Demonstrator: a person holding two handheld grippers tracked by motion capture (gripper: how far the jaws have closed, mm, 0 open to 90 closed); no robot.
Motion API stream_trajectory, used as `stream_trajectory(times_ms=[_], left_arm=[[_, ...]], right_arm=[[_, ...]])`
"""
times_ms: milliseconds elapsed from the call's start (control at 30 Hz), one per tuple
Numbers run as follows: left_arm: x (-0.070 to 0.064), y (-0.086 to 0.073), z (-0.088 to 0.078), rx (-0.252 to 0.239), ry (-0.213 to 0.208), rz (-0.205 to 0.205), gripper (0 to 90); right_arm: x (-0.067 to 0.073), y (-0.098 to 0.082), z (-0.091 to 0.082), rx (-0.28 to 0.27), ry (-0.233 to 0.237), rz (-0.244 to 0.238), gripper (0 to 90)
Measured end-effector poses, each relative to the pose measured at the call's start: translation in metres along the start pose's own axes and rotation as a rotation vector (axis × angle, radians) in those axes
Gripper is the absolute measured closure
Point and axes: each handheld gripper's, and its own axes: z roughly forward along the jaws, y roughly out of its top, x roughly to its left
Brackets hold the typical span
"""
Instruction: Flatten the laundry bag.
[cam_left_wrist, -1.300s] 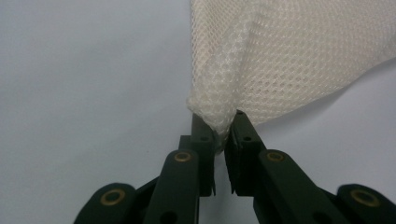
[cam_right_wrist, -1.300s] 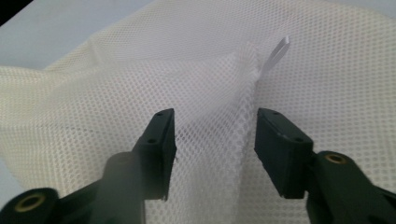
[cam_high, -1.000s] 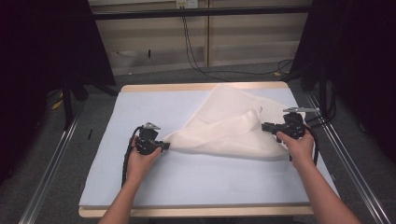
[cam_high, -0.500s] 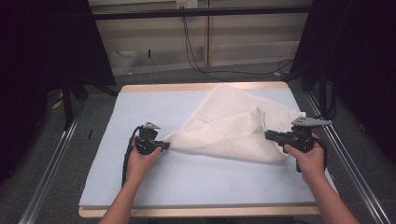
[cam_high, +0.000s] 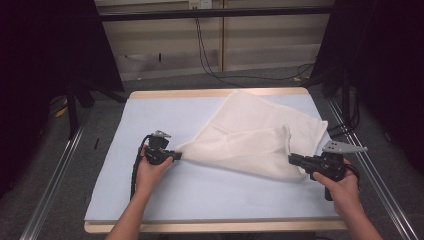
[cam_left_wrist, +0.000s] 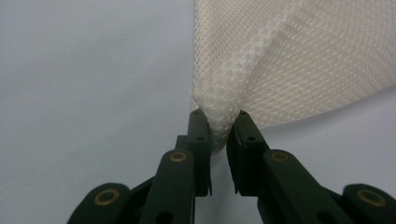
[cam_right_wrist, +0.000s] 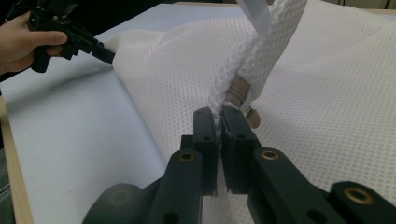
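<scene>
A white mesh cloth (cam_high: 255, 135) lies partly folded on the pale blue mat (cam_high: 210, 190). My left gripper (cam_high: 177, 156) is shut on its left corner. In the left gripper view the bunched mesh (cam_left_wrist: 299, 60) is pinched between the tips of that gripper (cam_left_wrist: 218, 116), whose jaws have just eased open slightly. My right gripper (cam_high: 291, 158) is shut on the cloth's near right corner. In the right gripper view it (cam_right_wrist: 218, 112) clamps a thick seam of the mesh (cam_right_wrist: 187, 70) beside a small metal fitting (cam_right_wrist: 239, 93). The left gripper (cam_right_wrist: 105, 53) shows farther off in that view.
The mat covers a wooden table whose front edge (cam_high: 215, 226) runs below both forearms. Metal rails (cam_high: 50, 195) flank the table. Cables (cam_high: 205, 55) hang down the back wall. Bare mat lies in front of the cloth.
My right gripper has moved right and toward the near edge, drawing the cloth's right corner with it and stretching the lower fold. The left gripper has stayed put.
</scene>
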Motion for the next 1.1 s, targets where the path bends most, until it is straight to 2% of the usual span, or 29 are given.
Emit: stream_trajectory(times_ms=[100,133,167,267,300,367,500,633,667,767,800,1033,1067,1100], left_arm=[[0.001,0.001,-0.002,0.003,-0.001,0.004,76.7],[0.000,0.001,-0.003,-0.011,-0.001,-0.013,74.9],[0.001,0.001,-0.004,-0.006,0.001,-0.002,73.5],[0.002,0.002,-0.007,-0.006,0.001,-0.001,69.7],[0.003,0.001,-0.008,-0.026,0.000,-0.023,67.8],[0.005,0.002,-0.009,-0.018,-0.001,-0.019,63.8],[0.005,0.002,-0.010,-0.023,0.000,-0.027,61.7],[0.006,0.005,-0.012,-0.045,0.007,-0.053,56.7],[0.008,0.005,-0.014,-0.042,0.015,-0.039,56.7],[0.008,0.006,-0.013,-0.050,0.004,-0.057,56.6],[0.009,0.006,-0.012,-0.033,0.008,-0.047,55.4],[0.013,0.007,-0.014,-0.041,0.008,-0.061,50.1],[0.012,0.007,-0.014,-0.053,0.010,-0.076,48.8],[0.013,0.008,-0.015,-0.043,0.019,-0.060,47.7]], right_arm=[[0.006,-0.003,0.000,0.000,0.024,-0.015,85.2],[0.007,-0.004,-0.001,0.000,0.028,-0.015,85.2],[0.009,-0.005,-0.001,0.002,0.031,-0.017,85.2],[0.012,-0.007,-0.001,0.000,0.040,-0.019,85.2],[0.014,-0.009,-0.002,0.004,0.045,-0.029,85.2],[0.016,-0.011,-0.004,0.004,0.049,-0.031,85.2],[0.018,-0.016,-0.009,0.010,0.051,-0.033,85.2],[0.018,-0.022,-0.015,0.014,0.060,-0.034,85.2],[0.018,-0.024,-0.017,0.020,0.058,-0.034,85.2],[0.019,-0.029,-0.019,0.029,0.068,-0.028,85.2],[0.020,-0.033,-0.021,0.041,0.070,-0.029,85.2],[0.023,-0.038,-0.019,0.074,0.076,-0.034,85.2],[0.022,-0.039,-0.018,0.074,0.074,-0.037,85.1],[0.023,-0.039,-0.018,0.076,0.078,-0.034,85.0]])
